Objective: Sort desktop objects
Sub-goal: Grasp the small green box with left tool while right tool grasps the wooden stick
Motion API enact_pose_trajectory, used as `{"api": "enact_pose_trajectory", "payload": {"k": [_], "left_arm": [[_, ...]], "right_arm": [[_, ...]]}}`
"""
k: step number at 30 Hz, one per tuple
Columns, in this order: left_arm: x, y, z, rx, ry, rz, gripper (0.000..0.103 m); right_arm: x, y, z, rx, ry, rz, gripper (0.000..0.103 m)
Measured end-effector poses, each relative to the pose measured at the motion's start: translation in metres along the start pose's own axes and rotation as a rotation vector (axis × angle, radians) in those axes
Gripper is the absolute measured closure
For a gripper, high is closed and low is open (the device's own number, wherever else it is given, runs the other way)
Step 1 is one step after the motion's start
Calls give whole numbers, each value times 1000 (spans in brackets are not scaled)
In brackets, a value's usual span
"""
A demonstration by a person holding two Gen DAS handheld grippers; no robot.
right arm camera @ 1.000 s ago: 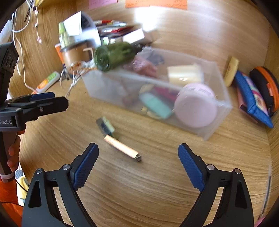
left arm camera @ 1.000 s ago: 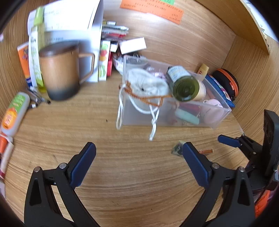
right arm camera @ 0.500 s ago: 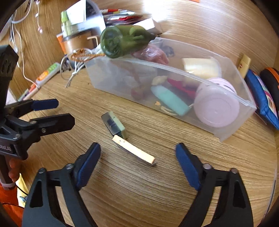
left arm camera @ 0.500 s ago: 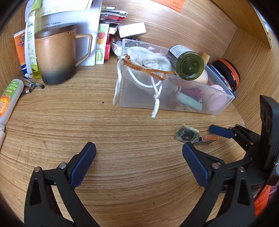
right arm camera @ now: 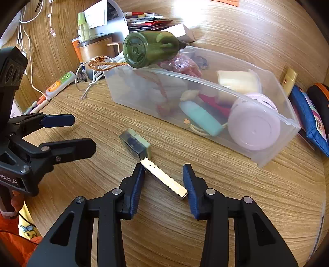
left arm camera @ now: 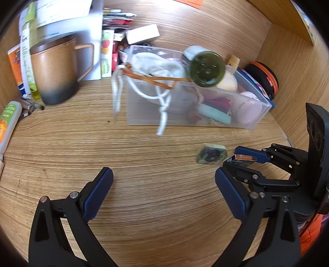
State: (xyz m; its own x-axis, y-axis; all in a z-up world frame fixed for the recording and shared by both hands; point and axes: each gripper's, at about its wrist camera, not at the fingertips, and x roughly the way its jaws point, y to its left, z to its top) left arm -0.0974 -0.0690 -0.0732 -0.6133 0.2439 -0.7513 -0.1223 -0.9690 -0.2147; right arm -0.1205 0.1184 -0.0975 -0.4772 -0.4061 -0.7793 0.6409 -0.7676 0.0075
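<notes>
We see our left gripper (left arm camera: 162, 191) with jaws wide apart over the bare wooden desk (left arm camera: 144, 156). At right, our right gripper (left arm camera: 234, 162) is closing on a small copper-coloured bar (left arm camera: 245, 157), just beside a green block (left arm camera: 211, 156). Behind stands a clear bin (left arm camera: 242, 98).

On the desk (right arm camera: 236, 215) a bin (right arm camera: 273, 152) stands toward the back. In it lie a pouch (left arm camera: 158, 67) at the left end, a tube (right arm camera: 200, 118), a jar (right arm camera: 254, 127) at the right end and a tub (right arm camera: 238, 81) behind the jar. A bottle (right arm camera: 148, 50) rests tilted on the bin's rim. Left of the bin stands a mug (left arm camera: 54, 69), with papers (left arm camera: 61, 12) behind it. Before the bin lies a small case (right arm camera: 136, 144), and a bar (right arm camera: 164, 180) touches its near end. The bar lies between the right gripper's (right arm camera: 164, 184) closing jaws. The left gripper (left arm camera: 164, 192) sits left of the case. Right of the bin lies a wallet (right arm camera: 308, 119).
</notes>
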Motion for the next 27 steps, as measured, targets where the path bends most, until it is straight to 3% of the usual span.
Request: {"api": "enact_pose_trajectory", "payload": {"k": [15, 21, 22, 24, 26, 27], "left_arm": [[24, -41, 12, 58, 27, 35, 3], [29, -57, 12, 102, -13, 108, 3], [29, -59, 12, 107, -19, 115, 5], [32, -61, 12, 121, -7, 109, 25], [39, -62, 11, 126, 26, 96, 36], [38, -64, 11, 133, 20, 100, 37]], "right_arm": [[-27, -45, -12, 64, -59, -26, 68], [-38, -57, -9, 75, -94, -29, 68], [-39, -58, -9, 75, -99, -26, 68], [-41, -60, -9, 73, -109, -22, 68], [-41, -60, -8, 72, -114, -16, 68], [-41, -61, -8, 71, -117, -11, 68]]}}
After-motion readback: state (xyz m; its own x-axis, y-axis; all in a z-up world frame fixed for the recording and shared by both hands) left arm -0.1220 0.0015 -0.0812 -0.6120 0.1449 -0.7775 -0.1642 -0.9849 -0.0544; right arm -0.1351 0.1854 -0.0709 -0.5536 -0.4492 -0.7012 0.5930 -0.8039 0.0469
